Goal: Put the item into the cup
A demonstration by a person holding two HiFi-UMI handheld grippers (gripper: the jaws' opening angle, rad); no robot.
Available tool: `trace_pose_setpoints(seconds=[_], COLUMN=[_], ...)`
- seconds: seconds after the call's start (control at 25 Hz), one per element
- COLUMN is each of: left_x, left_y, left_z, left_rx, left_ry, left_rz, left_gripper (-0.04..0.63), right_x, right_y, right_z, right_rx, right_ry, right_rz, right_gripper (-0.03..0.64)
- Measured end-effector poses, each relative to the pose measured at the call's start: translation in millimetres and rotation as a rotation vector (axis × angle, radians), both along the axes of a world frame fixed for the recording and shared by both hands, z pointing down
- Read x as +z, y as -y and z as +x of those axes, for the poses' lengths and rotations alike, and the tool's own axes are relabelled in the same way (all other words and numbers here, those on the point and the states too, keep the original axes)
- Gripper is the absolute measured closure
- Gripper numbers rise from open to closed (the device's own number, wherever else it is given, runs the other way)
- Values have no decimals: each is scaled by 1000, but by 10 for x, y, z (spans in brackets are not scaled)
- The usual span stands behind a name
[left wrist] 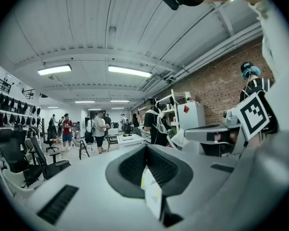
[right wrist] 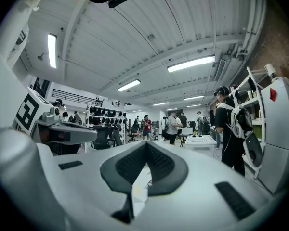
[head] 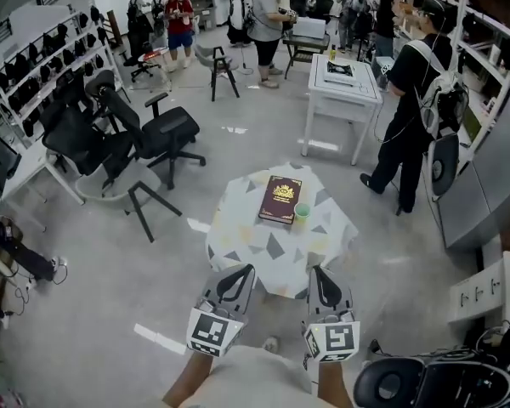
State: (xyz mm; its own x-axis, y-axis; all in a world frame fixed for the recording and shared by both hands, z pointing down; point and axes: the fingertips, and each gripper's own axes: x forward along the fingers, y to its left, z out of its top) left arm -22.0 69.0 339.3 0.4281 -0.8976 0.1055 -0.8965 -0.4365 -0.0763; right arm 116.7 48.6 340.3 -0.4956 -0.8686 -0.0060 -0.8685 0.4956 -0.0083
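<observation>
A small green cup (head: 303, 212) stands on a table under a patterned cloth (head: 238, 236), right beside a dark red book (head: 280, 199). I cannot make out any other small item on the table. My left gripper (head: 238, 272) and right gripper (head: 320, 274) hover side by side just short of the table's near edge. Both are shut with nothing in them. In the left gripper view the left gripper (left wrist: 146, 146) has its jaws meeting at the tips, with only a sliver of cloth showing through. The right gripper (right wrist: 147, 143) looks the same in its own view.
Black office chairs (head: 149, 134) stand left of the table. A white desk (head: 344, 87) is behind it, with a person (head: 408, 117) beside it. More people stand at the back. Shelving (head: 484, 143) lines the right, and a black chair (head: 425, 381) sits at my lower right.
</observation>
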Motion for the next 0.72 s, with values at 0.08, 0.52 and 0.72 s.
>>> trace_pose_setpoints(seconds=[0.08,0.52,0.72], left_x=[15,70,69], left_y=[28,252,388], left_z=[55,98,78], left_rx=[3,-8,-3], left_ry=[-2,-13,-36], left_rz=[-4,-17,-7], left_gripper=[583,583,583], right_x=[1,47,31], right_y=[24,246,326], right_z=[15,107,107], right_rx=[-6,-2,12], right_ry=[0,6,-7], right_rz=[1,-11,-5], right_gripper=[614,614,614])
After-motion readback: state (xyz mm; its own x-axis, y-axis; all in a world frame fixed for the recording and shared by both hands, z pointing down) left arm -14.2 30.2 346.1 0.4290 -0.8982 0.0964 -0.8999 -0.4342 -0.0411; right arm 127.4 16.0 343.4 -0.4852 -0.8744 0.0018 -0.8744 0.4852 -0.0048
